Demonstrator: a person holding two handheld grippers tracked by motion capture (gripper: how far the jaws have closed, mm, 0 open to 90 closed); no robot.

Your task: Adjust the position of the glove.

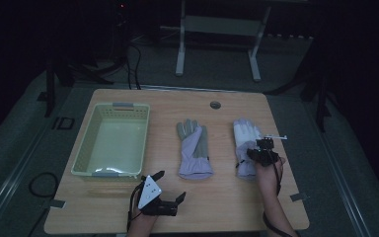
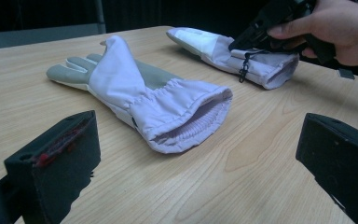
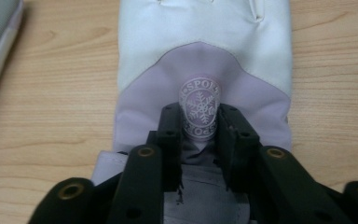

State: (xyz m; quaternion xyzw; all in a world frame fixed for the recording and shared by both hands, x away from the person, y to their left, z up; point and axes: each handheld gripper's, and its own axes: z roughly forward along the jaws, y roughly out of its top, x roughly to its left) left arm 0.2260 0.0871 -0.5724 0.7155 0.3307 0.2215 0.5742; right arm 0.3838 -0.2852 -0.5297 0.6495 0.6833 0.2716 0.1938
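Glove: lies flat under your right gripper, its snowflake badge between the slightly parted jaws, not clamped. Left gripper: jaws wide, holding nothing.

pale green basket at wooden table's left

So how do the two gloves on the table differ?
The left glove lies grey palm up and untouched; the right glove lies white back up, snowflake badge showing, with the right gripper over its cuff. Both are lilac-cuffed and lie flat, fingers pointing away from the person.
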